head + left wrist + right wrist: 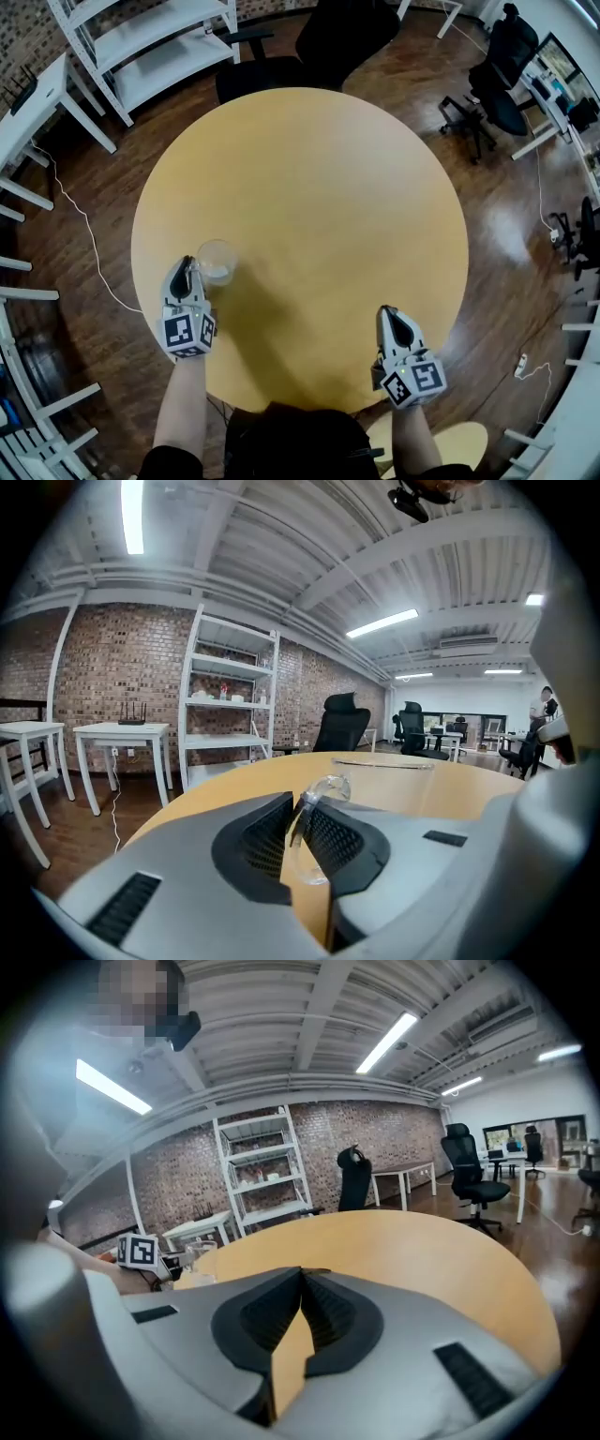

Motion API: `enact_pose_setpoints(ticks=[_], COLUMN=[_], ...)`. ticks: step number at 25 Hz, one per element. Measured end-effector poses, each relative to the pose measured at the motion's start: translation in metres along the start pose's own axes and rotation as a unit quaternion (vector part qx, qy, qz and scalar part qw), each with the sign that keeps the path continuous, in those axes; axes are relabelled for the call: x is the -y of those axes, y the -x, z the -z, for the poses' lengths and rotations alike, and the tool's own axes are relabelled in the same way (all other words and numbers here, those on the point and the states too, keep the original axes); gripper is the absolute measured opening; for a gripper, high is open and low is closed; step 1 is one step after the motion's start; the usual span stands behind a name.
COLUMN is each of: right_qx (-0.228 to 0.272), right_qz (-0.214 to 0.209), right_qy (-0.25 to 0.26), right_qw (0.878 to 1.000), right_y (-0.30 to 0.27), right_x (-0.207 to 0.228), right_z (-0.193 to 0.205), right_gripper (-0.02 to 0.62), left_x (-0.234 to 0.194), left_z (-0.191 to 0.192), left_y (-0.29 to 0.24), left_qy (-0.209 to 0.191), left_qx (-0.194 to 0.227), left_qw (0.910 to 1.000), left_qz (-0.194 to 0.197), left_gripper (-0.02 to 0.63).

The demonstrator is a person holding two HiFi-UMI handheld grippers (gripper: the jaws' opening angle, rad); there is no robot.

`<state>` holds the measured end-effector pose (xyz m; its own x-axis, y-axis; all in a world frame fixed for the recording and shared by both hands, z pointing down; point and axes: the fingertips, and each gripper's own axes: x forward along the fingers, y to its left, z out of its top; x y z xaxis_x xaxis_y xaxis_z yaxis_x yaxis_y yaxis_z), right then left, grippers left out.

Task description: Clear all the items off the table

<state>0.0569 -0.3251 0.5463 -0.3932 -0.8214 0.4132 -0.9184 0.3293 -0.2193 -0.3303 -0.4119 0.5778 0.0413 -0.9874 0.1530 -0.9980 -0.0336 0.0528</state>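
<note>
Scene: round wooden table [319, 187], centre of the head view; office chairs and white shelving around it, along the top edge of the frame.
Task item: clear glass cup [217, 261], left of centre on the table, close to the near-left rim; apparently resting on the top, though contact underneath hard to confirm.
Left gripper [186, 264]: at the cup's near side, tips touching it; jaws drawn in on the cup's wall, one inside the rim and one outside.
Left gripper view: cup wall [323, 787] pinched between the jaws at [298, 808], rim showing just above them.
Right gripper [392, 314]: lower right of the head view, over the near edge of the table, well apart from the cup; jaws shut together on nothing, bare table showing beneath them [302, 1274].
Right gripper view: cup [201, 1254] small at middle left, beside the left gripper's marker cube.
Step in hand: probably the grasp on the last item, no other object seen on the table.
Next move: judged to be a lift clear of the top, then a carry off the near-left rim.
Needs: firm, steady pinch on thin slick glass; cup kept upright; no drag across the wood.
Risk: slip or pivot of the cup about the narrow one-wall hold.
</note>
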Motion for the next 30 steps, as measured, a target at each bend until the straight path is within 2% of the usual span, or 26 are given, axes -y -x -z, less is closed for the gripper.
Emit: enact_pose_setpoints(ticks=[2, 4, 7, 13, 17, 24, 30], right_qx=[-0.018, -0.03, -0.042, -0.034, -0.039, -0.05, -0.057], right_qz=[0.027, 0.033, 0.019, -0.006, -0.01, -0.013, -0.014], right_qy=[0.005, -0.002, -0.013, -0.013, -0.016, -0.017, -0.014], right_qw=[0.999, 0.999, 0.999, 0.999, 0.999, 0.999, 0.998], right_y=[-0.008, -0.014, -0.021, -0.033, -0.035, -0.042, -0.047], right_x=[0.012, 0.016, 0.014, 0.012, 0.014, 0.008, 0.007], right_z=[0.012, 0.022, 0.027, 0.022, 0.025, 0.031, 0.035], right_gripper=[0.005, 0.005, 0.005, 0.005, 0.005, 0.005, 0.005], left_x=[0.002, 0.0, -0.002, 0.005, 0.012, 0.007, 0.008], left_z=[0.008, 0.015, 0.019, 0.02, 0.025, 0.045, 0.048], left_y=[-0.012, -0.02, -0.025, -0.03, -0.026, -0.017, -0.018], left_qy=[-0.008, -0.008, -0.01, -0.028, -0.025, -0.041, -0.03], left_qx=[-0.007, -0.016, -0.025, -0.012, -0.007, -0.029, -0.031], left_qw=[0.9999, 0.9998, 0.9996, 0.9995, 0.9997, 0.9985, 0.9989], left_qz=[0.007, 0.009, 0.003, 0.005, -0.001, -0.021, -0.02], left_gripper=[0.015, 0.007, 0.0, 0.0, 0.0, 0.0, 0.0])
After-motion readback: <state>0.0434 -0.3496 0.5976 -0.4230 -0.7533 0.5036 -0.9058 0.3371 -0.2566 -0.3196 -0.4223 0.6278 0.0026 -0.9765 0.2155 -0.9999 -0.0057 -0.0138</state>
